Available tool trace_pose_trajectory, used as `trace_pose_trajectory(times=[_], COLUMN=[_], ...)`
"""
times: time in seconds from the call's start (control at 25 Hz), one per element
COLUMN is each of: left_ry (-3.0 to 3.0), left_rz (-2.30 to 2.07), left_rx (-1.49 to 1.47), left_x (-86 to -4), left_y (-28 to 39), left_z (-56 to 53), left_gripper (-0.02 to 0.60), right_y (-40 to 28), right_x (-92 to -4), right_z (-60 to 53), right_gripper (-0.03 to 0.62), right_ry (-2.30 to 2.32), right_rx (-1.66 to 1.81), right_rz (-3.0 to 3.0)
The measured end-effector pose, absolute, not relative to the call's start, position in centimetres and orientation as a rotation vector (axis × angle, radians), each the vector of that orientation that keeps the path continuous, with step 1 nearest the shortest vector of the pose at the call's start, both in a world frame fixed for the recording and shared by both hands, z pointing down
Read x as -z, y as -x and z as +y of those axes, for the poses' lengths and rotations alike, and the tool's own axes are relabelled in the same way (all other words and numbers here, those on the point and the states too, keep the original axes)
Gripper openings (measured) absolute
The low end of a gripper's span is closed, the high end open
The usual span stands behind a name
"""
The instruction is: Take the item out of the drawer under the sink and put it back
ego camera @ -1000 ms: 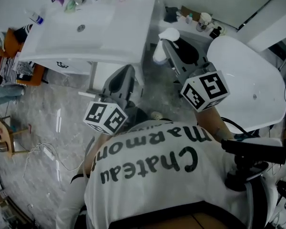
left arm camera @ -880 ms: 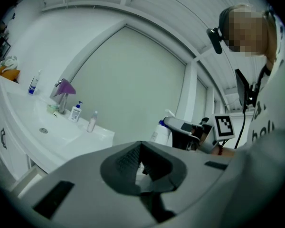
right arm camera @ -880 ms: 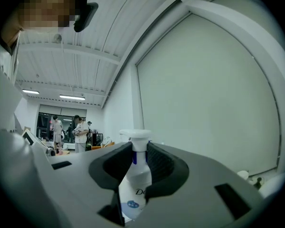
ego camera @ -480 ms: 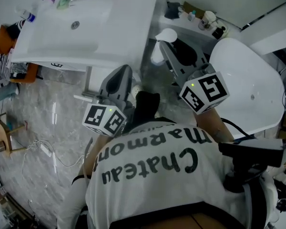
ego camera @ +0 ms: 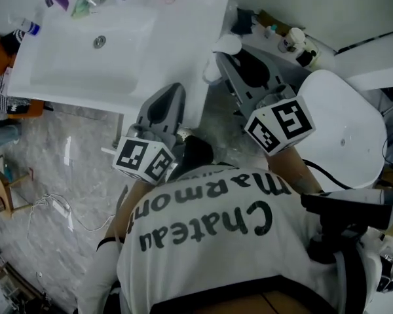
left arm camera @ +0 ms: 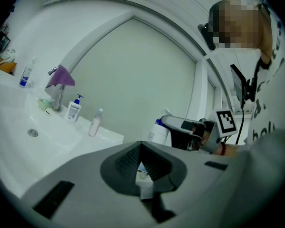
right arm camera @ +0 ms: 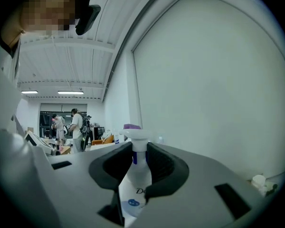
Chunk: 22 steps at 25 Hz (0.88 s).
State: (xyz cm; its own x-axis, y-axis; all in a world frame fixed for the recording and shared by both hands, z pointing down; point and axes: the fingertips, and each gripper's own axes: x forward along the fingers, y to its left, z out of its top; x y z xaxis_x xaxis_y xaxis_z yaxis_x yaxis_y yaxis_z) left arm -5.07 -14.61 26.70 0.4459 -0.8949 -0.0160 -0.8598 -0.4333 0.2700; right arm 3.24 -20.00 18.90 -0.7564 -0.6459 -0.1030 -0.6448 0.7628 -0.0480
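The right hand-held gripper [right arm camera: 140, 156] is clenching the white pump bottle [right arm camera: 135, 177], whose long axis is running along its jaws with the pump head pointing away, while the sink [ego camera: 118, 64] is lying to its left, nearer the closed, empty left hand-held gripper [left arm camera: 141, 163].

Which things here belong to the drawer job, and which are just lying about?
In the job: right gripper, shut on the white pump bottle; sink.
Lying about: purple cloth, lotion bottle, pink bottle, toilet, floor cable.
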Motion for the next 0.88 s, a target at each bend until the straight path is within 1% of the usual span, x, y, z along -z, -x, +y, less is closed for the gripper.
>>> trace_pose_trajectory(times=[0.48, 0.76, 0.88], left_ry=[-2.442, -2.411, -2.451], left_rz=[-1.597, -1.571, -1.537], left_rx=[0.339, 0.314, 0.294], left_x=[-26.3, -26.0, -25.7], left_y=[5.7, 7.0, 5.9], left_z=[-13.9, -16.1, -16.1], left_gripper=[0.005, 0.005, 0.005], right_y=[-2.8, -1.6, -3.1], right_x=[-19.9, -20.6, -20.2], right_z=[-21.0, -23.6, -24.1], right_gripper=[0.100, 0.100, 0.100], right_ry=[1.039, 1.078, 1.129], right_rx=[0.006, 0.072, 0.096], right_rz=[2.906, 2.895, 2.846])
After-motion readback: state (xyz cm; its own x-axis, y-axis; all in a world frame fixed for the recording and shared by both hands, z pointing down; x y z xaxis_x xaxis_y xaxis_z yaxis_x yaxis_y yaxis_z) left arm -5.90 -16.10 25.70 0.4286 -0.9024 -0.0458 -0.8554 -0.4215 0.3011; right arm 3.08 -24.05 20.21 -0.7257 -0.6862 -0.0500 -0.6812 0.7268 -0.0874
